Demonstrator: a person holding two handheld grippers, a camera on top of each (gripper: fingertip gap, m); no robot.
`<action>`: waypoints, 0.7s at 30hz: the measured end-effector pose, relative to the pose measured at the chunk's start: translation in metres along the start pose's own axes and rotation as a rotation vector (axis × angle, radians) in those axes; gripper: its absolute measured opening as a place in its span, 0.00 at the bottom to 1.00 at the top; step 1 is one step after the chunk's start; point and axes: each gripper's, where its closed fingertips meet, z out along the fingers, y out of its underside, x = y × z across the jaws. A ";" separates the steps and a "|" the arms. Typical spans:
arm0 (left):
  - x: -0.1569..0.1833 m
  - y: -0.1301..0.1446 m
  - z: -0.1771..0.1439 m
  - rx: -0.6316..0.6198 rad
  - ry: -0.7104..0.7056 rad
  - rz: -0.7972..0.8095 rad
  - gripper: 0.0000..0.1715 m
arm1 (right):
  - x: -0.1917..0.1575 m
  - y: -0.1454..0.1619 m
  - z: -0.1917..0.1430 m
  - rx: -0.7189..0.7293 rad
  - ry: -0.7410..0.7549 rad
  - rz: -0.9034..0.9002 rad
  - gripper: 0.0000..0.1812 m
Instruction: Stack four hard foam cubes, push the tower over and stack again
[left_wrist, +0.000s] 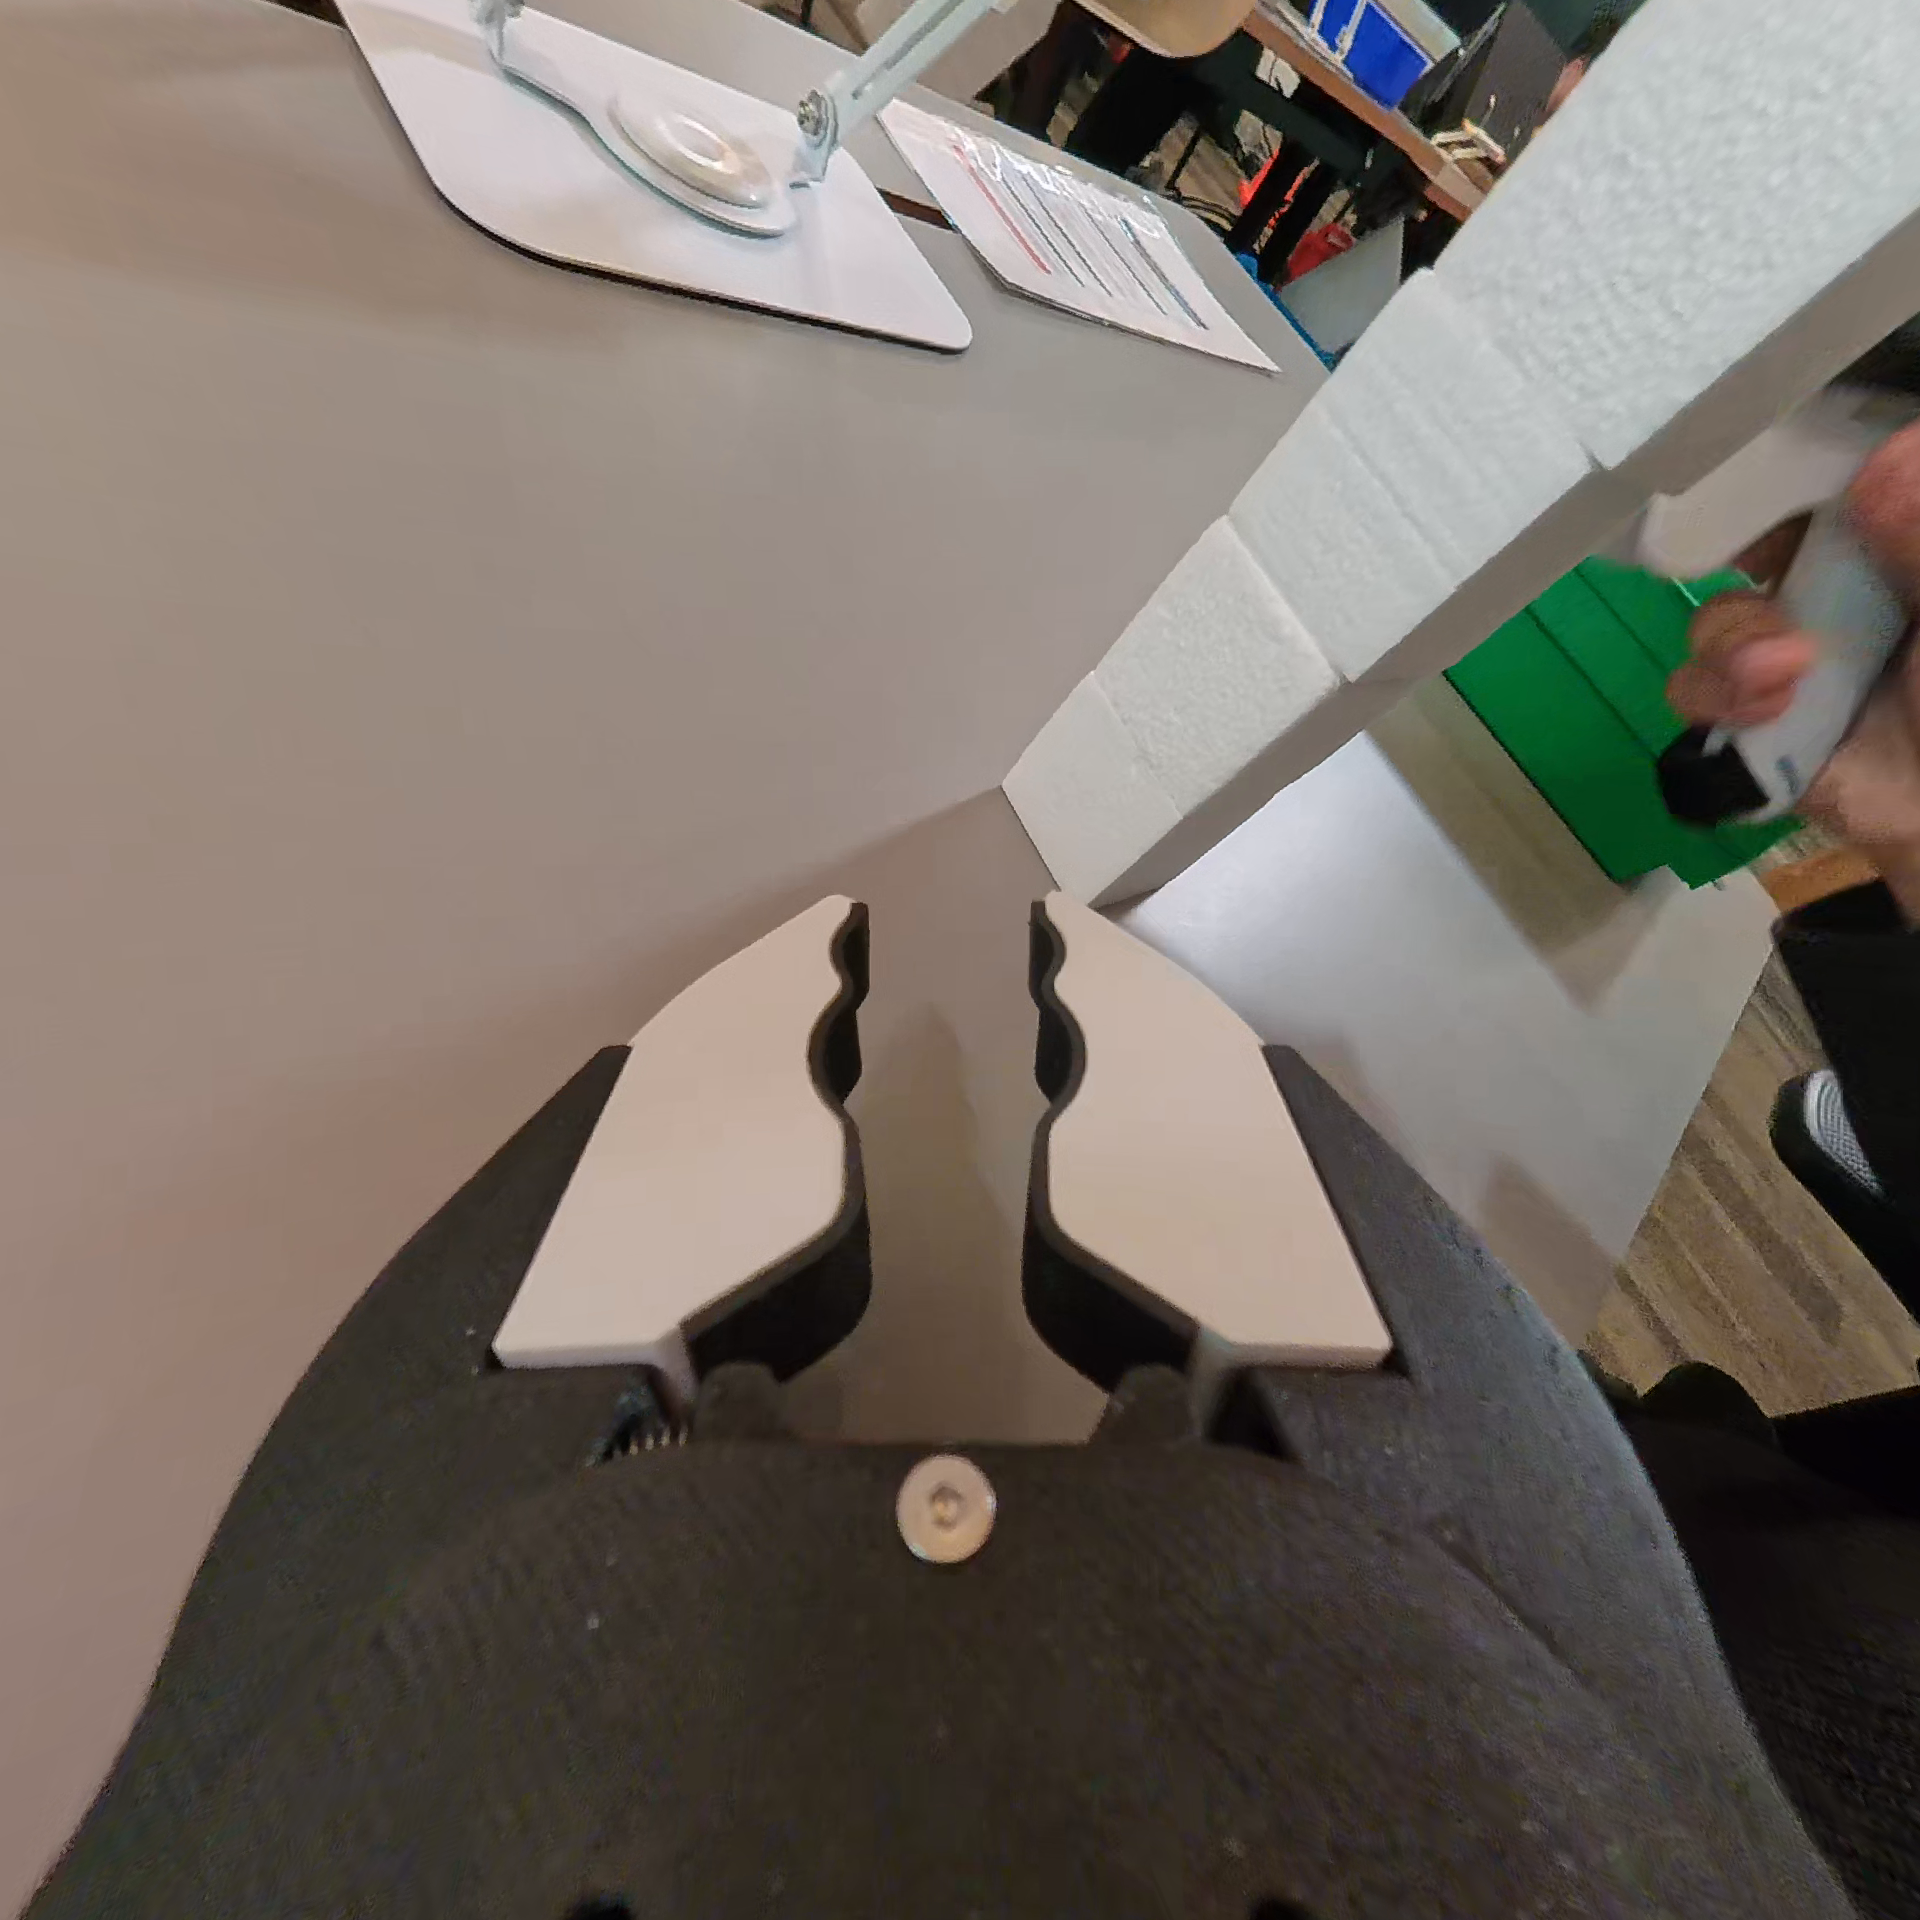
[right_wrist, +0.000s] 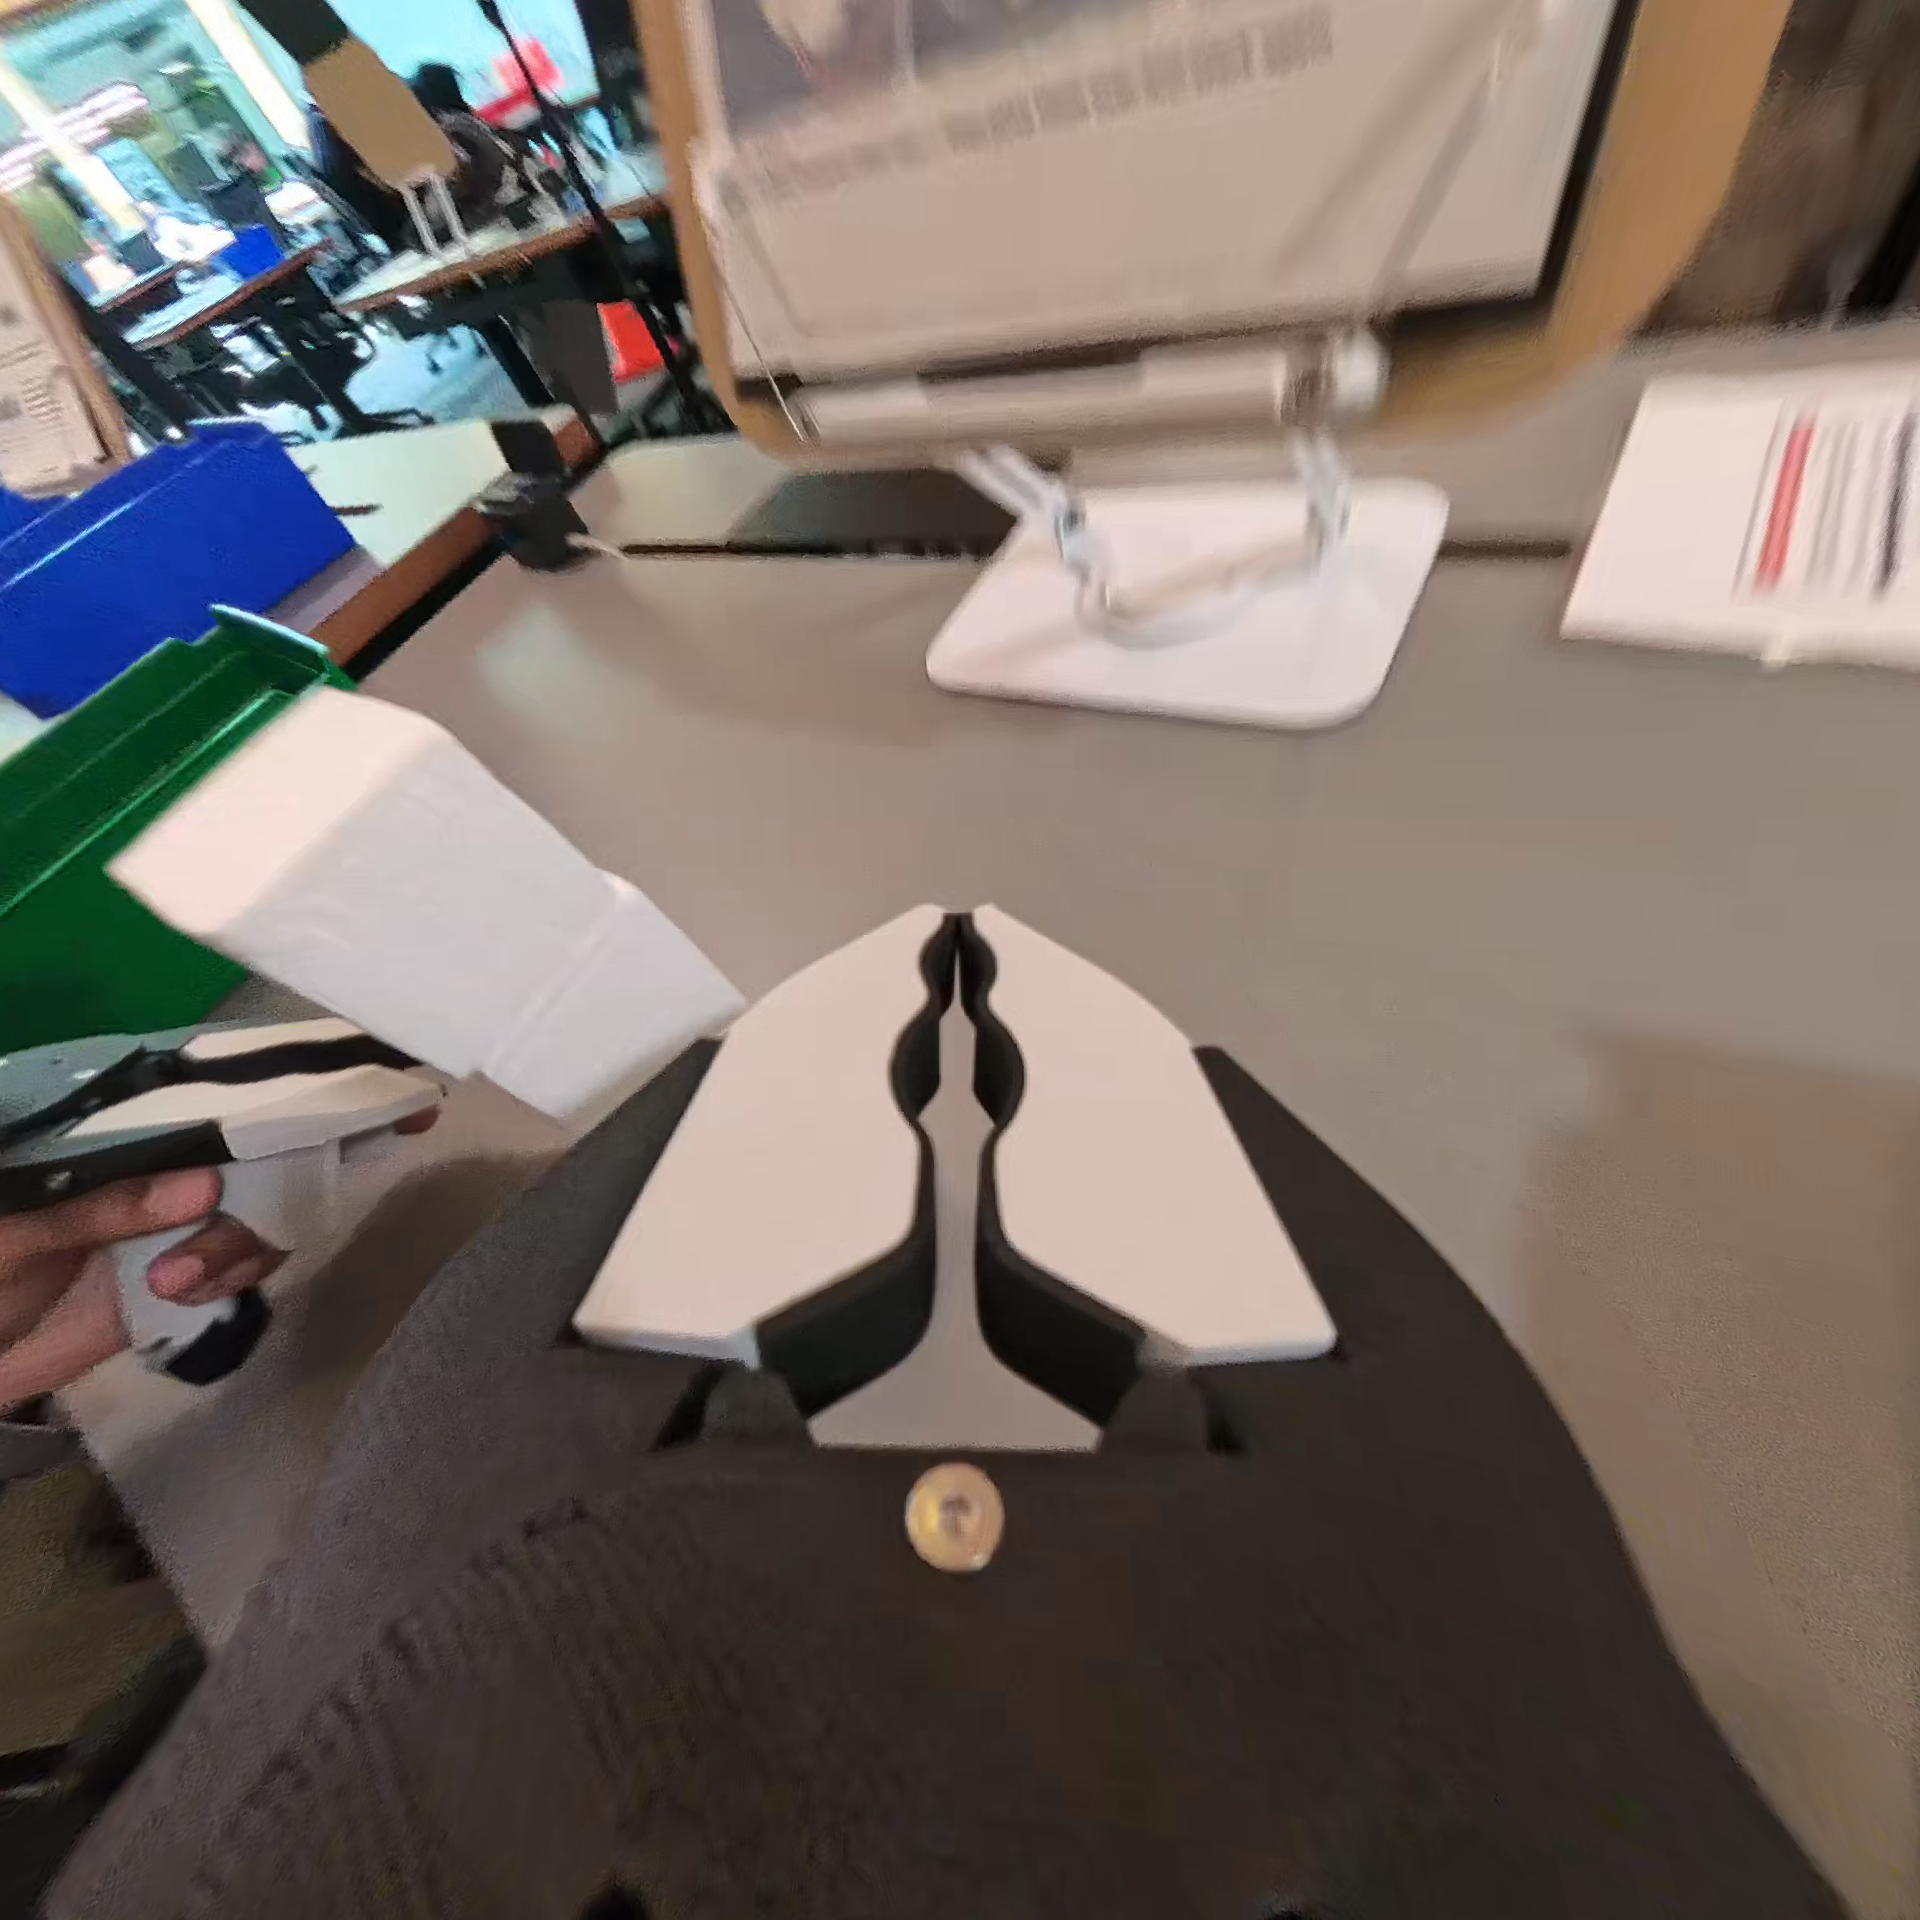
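My left gripper (left_wrist: 948, 914) is open and empty, low over the grey table (left_wrist: 416, 623). A long stepped white foam block (left_wrist: 1403, 499) slants up to the right just beyond its right finger. A hand (left_wrist: 1745, 660) on the other gripper's handle shows blurred under the foam. My right gripper (right_wrist: 956, 920) is shut, with nothing seen between its tips. The foam block (right_wrist: 416, 894) hangs tilted just left of it, its near end by the left finger. The left gripper (right_wrist: 426, 1081) shows beneath the foam. What bears the foam I cannot tell.
A white stand base (left_wrist: 675, 208) (right_wrist: 1195, 623) carries a brown board with a sheet (right_wrist: 1143, 187) at the back. A printed paper (left_wrist: 1081, 239) (right_wrist: 1766, 520) lies beside it. A green bin (left_wrist: 1579, 707) (right_wrist: 104, 790) and a blue bin (right_wrist: 156, 540) stand off the table's edge. Between my left fingertips and the long stepped white foam block (left_wrist: 1403, 499) there is roughly 10 cm.
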 end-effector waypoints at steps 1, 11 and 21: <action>-0.001 -0.001 -0.001 0.007 -0.007 -0.001 0.17 | 0.004 0.017 0.005 -0.053 0.025 0.068 0.00; -0.009 -0.005 -0.005 0.025 -0.032 -0.032 0.17 | -0.008 0.113 0.043 -0.460 0.209 0.162 0.00; -0.011 -0.009 -0.009 0.044 -0.038 -0.034 0.17 | -0.022 0.135 0.058 -0.540 0.219 0.214 0.00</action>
